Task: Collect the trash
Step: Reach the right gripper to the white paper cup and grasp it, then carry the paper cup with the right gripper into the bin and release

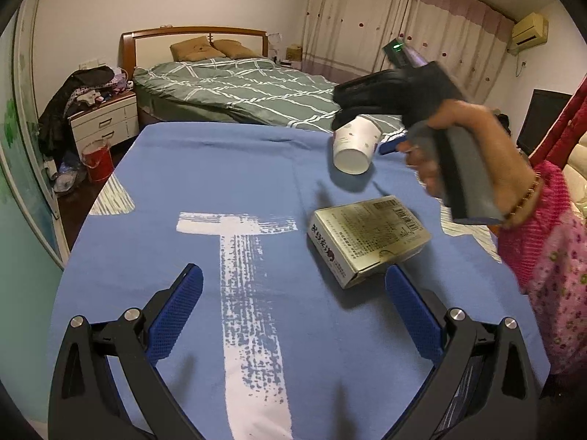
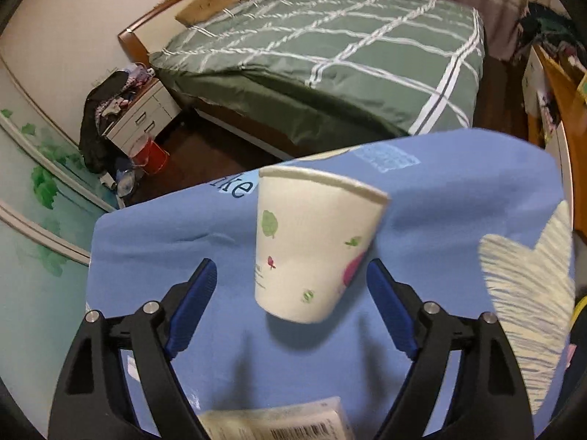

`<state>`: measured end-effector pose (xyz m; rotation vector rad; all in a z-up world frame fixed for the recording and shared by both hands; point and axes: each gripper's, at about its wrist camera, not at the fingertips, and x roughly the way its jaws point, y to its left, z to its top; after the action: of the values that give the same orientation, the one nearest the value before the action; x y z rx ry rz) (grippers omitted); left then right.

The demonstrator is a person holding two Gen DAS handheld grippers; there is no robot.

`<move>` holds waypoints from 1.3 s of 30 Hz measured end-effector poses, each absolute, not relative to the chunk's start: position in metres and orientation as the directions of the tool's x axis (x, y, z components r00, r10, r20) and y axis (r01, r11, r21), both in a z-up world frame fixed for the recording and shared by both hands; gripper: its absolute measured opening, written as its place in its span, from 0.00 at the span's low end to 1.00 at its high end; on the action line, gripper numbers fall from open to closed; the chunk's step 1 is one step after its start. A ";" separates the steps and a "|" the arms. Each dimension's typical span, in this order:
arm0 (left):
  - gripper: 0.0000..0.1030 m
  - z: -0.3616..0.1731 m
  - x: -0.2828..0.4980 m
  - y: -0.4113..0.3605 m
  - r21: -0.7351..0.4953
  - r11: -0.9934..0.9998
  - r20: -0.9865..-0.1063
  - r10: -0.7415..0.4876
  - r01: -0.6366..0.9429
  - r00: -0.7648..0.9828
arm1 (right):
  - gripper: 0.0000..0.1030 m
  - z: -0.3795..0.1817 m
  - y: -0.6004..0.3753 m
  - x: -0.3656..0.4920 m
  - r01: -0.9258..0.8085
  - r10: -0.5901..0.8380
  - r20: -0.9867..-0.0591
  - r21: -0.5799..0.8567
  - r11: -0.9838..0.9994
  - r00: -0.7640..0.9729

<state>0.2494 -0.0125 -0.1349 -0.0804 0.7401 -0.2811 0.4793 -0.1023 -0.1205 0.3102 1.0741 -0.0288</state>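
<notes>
One paper cup (image 2: 315, 245) and one printed carton (image 1: 368, 238) are on view above a table under a blue cloth (image 1: 220, 183). The cup, white with small leaf prints, hangs tilted between the right gripper's (image 2: 291, 282) wide-spread jaws; its right side is at the right pad, the left pad is clear. The flat, glossy carton lies near the cloth's right edge, just ahead of the open, empty left gripper (image 1: 293, 293). A bed (image 1: 238, 88) stands beyond.

One paper cup (image 2: 312, 245), one box (image 1: 368, 238), seemingly.
</notes>
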 end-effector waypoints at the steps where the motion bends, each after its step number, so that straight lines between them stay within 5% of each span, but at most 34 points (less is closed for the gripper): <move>1: 0.95 -0.135 0.249 -0.014 -0.169 0.959 -0.653 -0.283 0.229 0.702 | 0.77 -0.126 -0.101 0.482 0.187 0.114 -0.871 0.228 0.956 0.477; 3: 0.95 -0.135 0.248 -0.015 -0.166 0.958 -0.654 -0.284 0.233 0.701 | 0.77 -0.133 -0.099 0.485 0.203 0.085 -0.876 0.204 0.958 0.475; 4: 0.95 -0.135 0.248 -0.016 -0.164 0.958 -0.654 -0.285 0.236 0.700 | 0.74 -0.134 -0.099 0.485 0.201 0.083 -0.877 0.199 0.959 0.473; 5: 0.95 -0.135 0.248 -0.016 -0.165 0.957 -0.655 -0.286 0.237 0.700 | 0.60 -0.136 -0.099 0.485 0.193 0.092 -0.875 0.205 0.960 0.474; 8: 0.95 -0.135 0.248 -0.016 -0.167 0.956 -0.656 -0.289 0.240 0.697 | 0.57 -0.133 -0.113 0.478 0.193 0.091 -0.866 0.211 0.958 0.492; 21: 0.95 -0.137 0.246 -0.022 -0.139 0.957 -0.659 -0.281 0.253 0.698 | 0.57 -0.109 -0.194 0.341 0.160 0.167 -0.738 0.351 0.923 0.654; 39: 0.95 -0.140 0.237 -0.041 -0.050 0.950 -0.650 -0.265 0.308 0.712 | 0.58 -0.134 -0.321 0.162 0.580 -0.339 -0.676 0.161 0.799 0.655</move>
<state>0.2367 -0.0412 -0.1396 0.0638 0.7106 -0.3174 0.1620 -0.3212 -0.1343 0.3834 0.6765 -0.5358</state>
